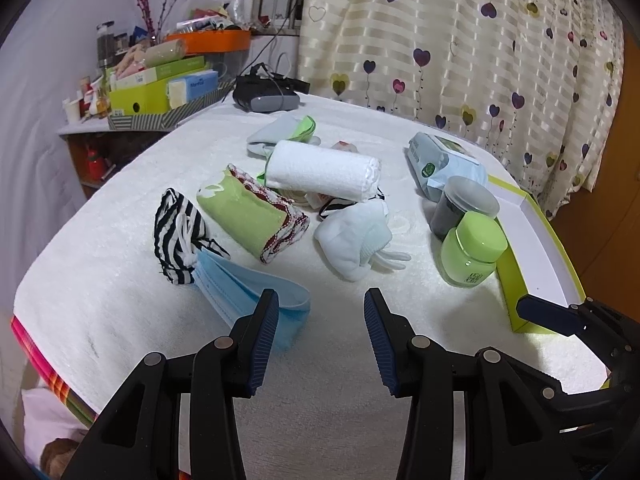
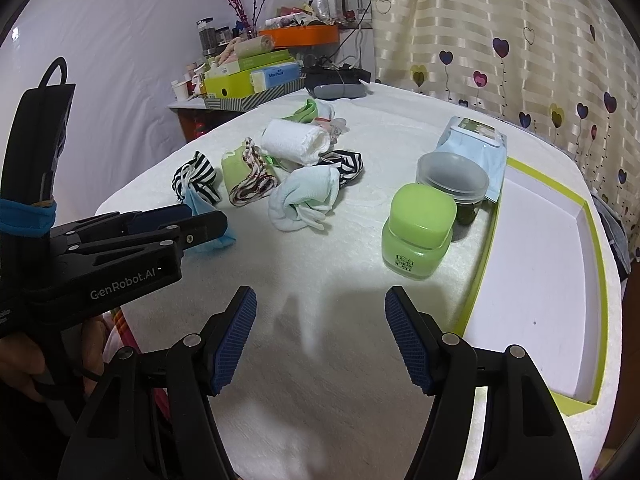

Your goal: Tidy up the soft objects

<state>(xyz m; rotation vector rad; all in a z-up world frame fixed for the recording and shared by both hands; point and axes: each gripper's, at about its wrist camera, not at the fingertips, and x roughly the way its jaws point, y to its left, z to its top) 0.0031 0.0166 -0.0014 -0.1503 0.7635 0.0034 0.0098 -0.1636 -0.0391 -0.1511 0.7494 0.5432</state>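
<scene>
Waiting above the white towel-covered table [image 1: 100, 280], both tongs are spread wide and hold nothing. The left gripper [image 1: 322, 336] has the blue face mask [image 1: 248, 292] right at its left finger, almost under the tip, so this soft thing is the closest one to grab. The mask is long and flat, and its long side runs slanted, from up by the striped cloth [image 1: 180, 236] down toward the left finger. Just past the mask, farther ahead and a bit left, lies the green folded cloth [image 1: 252, 216]. The white sock bundle [image 1: 356, 240] sits straight ahead of the left tongs, and the rolled white towel [image 1: 324, 174] is behind it. The right gripper [image 2: 320, 336] has only bare table between its fingers. The green jar [image 2: 418, 232] stands ahead of it and a little right, and the open green-edged box [image 2: 592, 280] lies on its right side. The left hand looks nearer to the soft pile, and I think it would need to turn a little left to pinch the mask across its short side. The box seems like the place to put soft things.
</scene>
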